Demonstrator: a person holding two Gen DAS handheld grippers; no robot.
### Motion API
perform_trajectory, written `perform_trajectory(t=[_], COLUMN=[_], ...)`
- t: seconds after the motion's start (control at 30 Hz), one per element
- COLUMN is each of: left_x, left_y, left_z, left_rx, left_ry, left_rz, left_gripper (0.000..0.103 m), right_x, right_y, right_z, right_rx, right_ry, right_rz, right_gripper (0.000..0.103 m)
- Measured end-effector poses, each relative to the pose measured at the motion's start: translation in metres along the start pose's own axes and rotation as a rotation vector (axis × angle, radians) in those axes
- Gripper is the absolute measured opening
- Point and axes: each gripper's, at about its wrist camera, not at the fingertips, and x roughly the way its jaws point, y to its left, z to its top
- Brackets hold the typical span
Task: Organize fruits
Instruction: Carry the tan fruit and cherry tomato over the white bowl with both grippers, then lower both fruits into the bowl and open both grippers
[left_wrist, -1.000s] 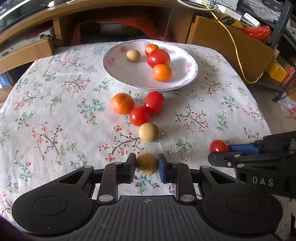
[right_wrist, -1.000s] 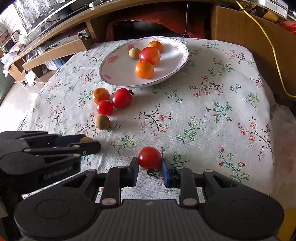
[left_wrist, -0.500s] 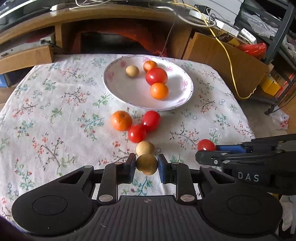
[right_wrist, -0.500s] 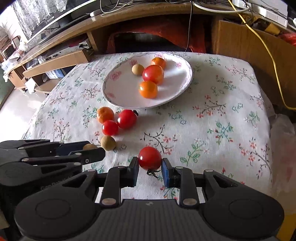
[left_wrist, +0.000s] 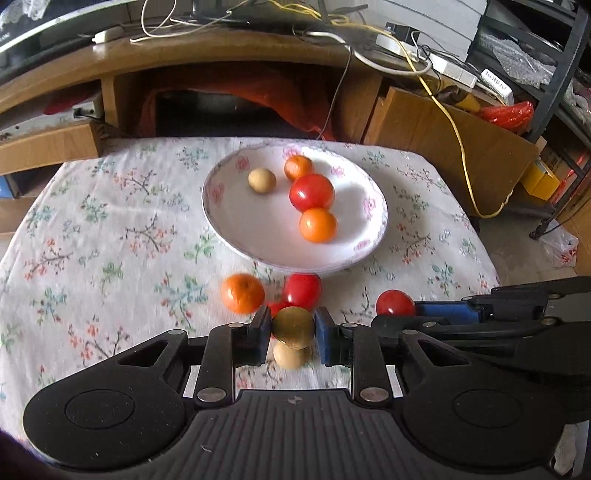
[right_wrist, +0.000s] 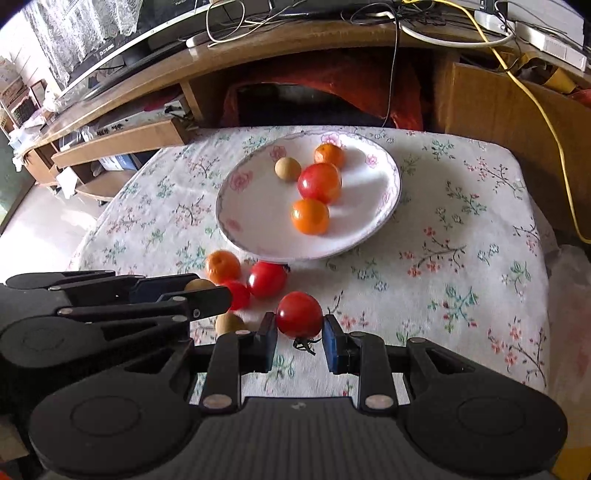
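A tabletop (left_wrist: 92, 221) under a white cloth printed with small flowers carries everything. Toward its far edge, near the middle, sits a wide white plate (left_wrist: 236, 221) with pink flowers on its rim. In the plate lie a large red tomato (left_wrist: 311, 192), an orange (left_wrist: 317, 225) touching it on the near side, a smaller orange (left_wrist: 297, 167) on its far side, and a small tan fruit (left_wrist: 261, 180) a little apart toward the left.

The left gripper (left_wrist: 293, 328) has its fingers pressed onto a round brown fruit (left_wrist: 293, 328), held clear above the cloth. The right gripper (right_wrist: 299, 325) has its fingers closed against a red tomato (right_wrist: 299, 314), whose dark stem hangs below it, also above the cloth. The two grippers are side by side over the near half of the tabletop.

Just in front of the plate's near rim, on the cloth, lie a loose orange (right_wrist: 222, 265), a red tomato (right_wrist: 266, 278) beside it, and a smaller red tomato (right_wrist: 238, 293) touching that one, partly hidden by the left gripper in the right wrist view. A pale tan fruit (left_wrist: 291, 356) rests on the cloth directly under the left fingers.
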Motion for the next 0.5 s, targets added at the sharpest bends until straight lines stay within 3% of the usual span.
perform_trajectory(t=[0.5], left_x=[0.03], left_y=[0.01], left_z=[0.04], left_rx=[-0.017], left_ry=[-0.008], left_rz=[0.034], left_gripper=[0.031], right_x=[0.03], right_y=[-0.009], right_z=[0.048], right_rx=[-0.012], right_ry=[-0.015], right_rz=[-0.028], right_gripper=[0.028])
